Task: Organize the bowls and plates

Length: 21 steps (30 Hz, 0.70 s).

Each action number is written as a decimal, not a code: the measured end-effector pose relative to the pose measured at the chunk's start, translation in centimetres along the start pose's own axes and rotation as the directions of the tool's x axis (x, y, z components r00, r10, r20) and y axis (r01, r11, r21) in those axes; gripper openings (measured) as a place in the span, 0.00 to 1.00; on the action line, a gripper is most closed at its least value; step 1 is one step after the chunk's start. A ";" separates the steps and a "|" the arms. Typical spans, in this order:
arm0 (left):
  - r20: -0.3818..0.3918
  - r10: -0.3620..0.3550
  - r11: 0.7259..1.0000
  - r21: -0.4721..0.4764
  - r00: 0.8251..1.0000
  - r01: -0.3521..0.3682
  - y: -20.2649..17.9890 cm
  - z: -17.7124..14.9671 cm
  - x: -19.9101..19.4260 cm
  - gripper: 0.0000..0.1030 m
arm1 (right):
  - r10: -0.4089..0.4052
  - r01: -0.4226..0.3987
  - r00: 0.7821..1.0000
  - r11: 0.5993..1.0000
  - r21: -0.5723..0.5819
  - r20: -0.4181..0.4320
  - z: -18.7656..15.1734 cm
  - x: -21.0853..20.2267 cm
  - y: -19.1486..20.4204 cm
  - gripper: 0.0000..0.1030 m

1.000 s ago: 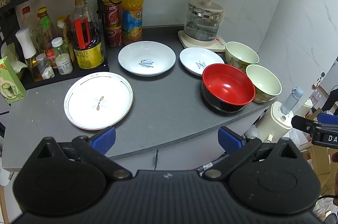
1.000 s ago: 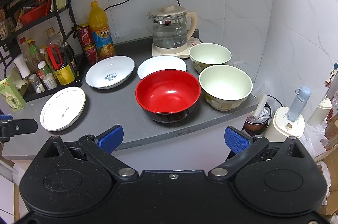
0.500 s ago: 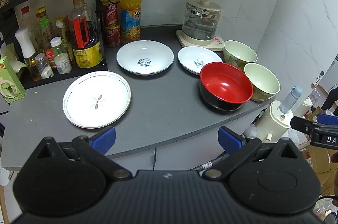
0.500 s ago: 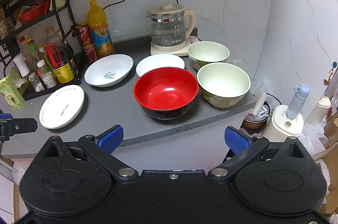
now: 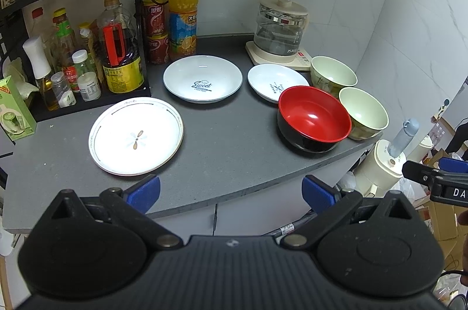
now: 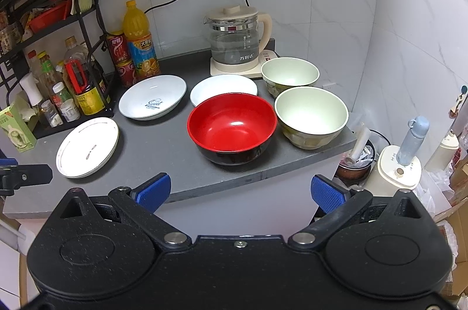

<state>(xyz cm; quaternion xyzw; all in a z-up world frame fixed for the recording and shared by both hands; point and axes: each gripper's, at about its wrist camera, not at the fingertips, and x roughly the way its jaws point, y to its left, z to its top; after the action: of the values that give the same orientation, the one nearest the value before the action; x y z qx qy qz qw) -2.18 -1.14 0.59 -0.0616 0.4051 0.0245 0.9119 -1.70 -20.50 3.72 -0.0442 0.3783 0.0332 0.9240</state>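
Right wrist view: both grippers, left [image 5: 231, 190] and right [image 6: 238, 188], hang spread and empty short of the counter [image 6: 163, 152]. Nothing's stacked; next, grab the red bowl [image 6: 232, 127], centre-right.

From my right camera, the red bowl [image 6: 232, 128] hides the near rim of the small plate [image 6: 223, 86] behind it. My left gripper [image 6: 17, 175], left of that bowl, is cut off by the edge. Bottle labels on the rack [image 6: 44, 26] are too small to read.

Three plates [image 5: 202, 78] lie left of three bowls [image 5: 314, 118] on the counter [image 5: 228, 152], kettle [image 5: 279, 32] behind.
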 end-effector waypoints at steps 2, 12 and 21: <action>0.000 0.000 1.000 -0.002 1.000 0.000 0.0 0.0 0.0 0.99 | 0.000 0.000 1.000 1.000 0.000 0.000 0.0 0.0 0.0 1.00; -0.001 -0.004 1.000 -0.005 1.000 0.004 -0.1 -0.2 0.0 0.99 | -0.005 0.005 1.000 1.000 0.013 -0.003 -0.2 0.1 -0.6 1.00; -0.015 -0.004 1.000 0.003 1.000 0.004 -1.2 0.5 0.3 0.99 | -0.003 0.003 1.000 1.000 0.027 -0.006 0.0 0.3 -0.9 1.00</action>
<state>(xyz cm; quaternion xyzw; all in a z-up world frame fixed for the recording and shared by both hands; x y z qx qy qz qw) -1.49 -2.23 0.82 -0.0612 0.4117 0.0218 0.9090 -1.42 -21.35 3.60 -0.0327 0.3815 0.0265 0.9234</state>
